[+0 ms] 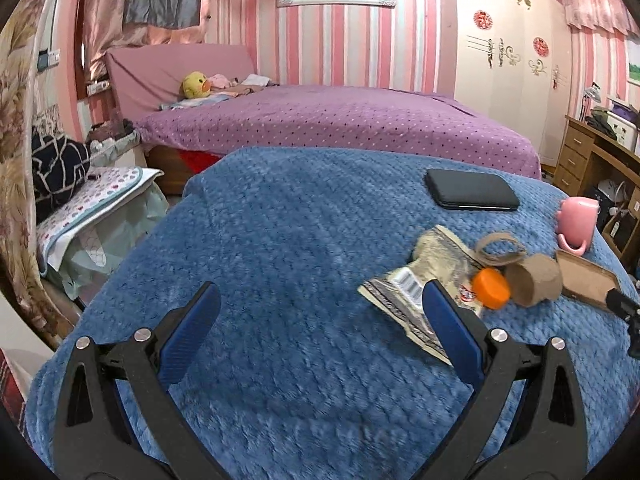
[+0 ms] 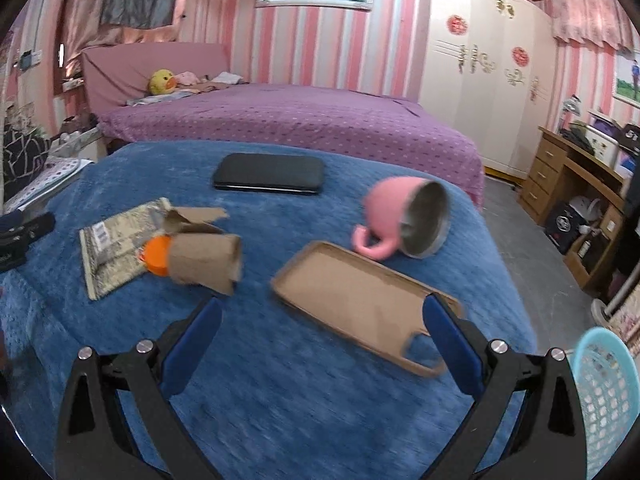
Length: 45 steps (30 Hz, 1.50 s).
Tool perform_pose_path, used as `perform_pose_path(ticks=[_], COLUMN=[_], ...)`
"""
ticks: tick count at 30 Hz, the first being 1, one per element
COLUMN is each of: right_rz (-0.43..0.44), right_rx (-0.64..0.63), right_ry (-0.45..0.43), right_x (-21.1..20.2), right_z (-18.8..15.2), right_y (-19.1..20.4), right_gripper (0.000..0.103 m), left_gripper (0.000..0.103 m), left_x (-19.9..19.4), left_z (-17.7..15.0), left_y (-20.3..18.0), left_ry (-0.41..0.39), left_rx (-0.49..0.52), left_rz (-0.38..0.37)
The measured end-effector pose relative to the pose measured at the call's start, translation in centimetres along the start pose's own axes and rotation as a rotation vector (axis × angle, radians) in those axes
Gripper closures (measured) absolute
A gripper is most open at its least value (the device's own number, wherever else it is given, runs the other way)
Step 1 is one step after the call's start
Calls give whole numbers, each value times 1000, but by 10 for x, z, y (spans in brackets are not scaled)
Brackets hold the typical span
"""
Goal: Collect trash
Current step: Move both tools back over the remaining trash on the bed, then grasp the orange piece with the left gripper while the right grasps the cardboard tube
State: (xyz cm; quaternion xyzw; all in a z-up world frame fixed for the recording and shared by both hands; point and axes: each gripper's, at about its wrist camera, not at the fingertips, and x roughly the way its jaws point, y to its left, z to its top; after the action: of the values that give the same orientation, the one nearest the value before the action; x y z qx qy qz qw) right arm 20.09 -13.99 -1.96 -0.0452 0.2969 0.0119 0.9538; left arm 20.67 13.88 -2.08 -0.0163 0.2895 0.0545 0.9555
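On the blue blanket (image 1: 280, 240) lies a small heap of trash: a crumpled wrapper (image 1: 416, 280) (image 2: 116, 244), an orange bottle cap (image 1: 491, 288) (image 2: 157, 257) and a torn cardboard roll (image 1: 534, 278) (image 2: 206, 260). A brown phone case (image 2: 360, 304) (image 1: 584, 280) lies flat to their right. My left gripper (image 1: 322, 300) is open and empty, its right finger just in front of the wrapper. My right gripper (image 2: 322, 312) is open and empty, its right finger over the phone case's near end.
A black phone (image 2: 269, 173) (image 1: 472, 194) lies at the far side of the blanket. A pink mug (image 2: 404, 218) (image 1: 576, 220) lies on its side near the right edge. A light blue mesh basket (image 2: 604, 392) stands at lower right. A purple bed (image 1: 340, 120) is behind, a wooden desk (image 2: 576, 184) at right.
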Motion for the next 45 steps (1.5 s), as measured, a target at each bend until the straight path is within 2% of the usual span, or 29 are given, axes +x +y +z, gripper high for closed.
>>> perform_pose_path(ticks=[11,14,15,18,19,20,27,37,39,41,45], right_rz=[103,130,142,187,196,200,184,96,94,95,95], right_rx=[-59,-61,-61,-59,-64,-69,-46,79,104,126,147], right_ry=[55,90,101,114,113,108,53,28,22,14,6], right_x=[48,59,63,66,66,64,40,28,27,27,28], right_z=[24,25,26,26,26,25,20,5,4,2,-3], right_y=[59,65,66,66,65,63,28,-51,-62,-70,-80], right_gripper=[6,20,29,45,49,49,49,49,49,49,49], left_gripper=[5,6,6,6,5,6,6,6,11,23,31], left_x=[10,10,11,12,12,12,13,29,34,42,54], left_z=[4,5,6,6,7,7,3,-2,-2,-2,-4], left_y=[0,-5,-7,-15,-18,-21,-57,-117,-125,-132,-145], left_ry=[22,25,27,33,35,37,57,112,138,176,218], left_rx=[1,4,4,0,-2,-3,12,128,134,145,177], left_rz=[2,5,4,-8,-13,-17,-73,-111,-135,-152,-154])
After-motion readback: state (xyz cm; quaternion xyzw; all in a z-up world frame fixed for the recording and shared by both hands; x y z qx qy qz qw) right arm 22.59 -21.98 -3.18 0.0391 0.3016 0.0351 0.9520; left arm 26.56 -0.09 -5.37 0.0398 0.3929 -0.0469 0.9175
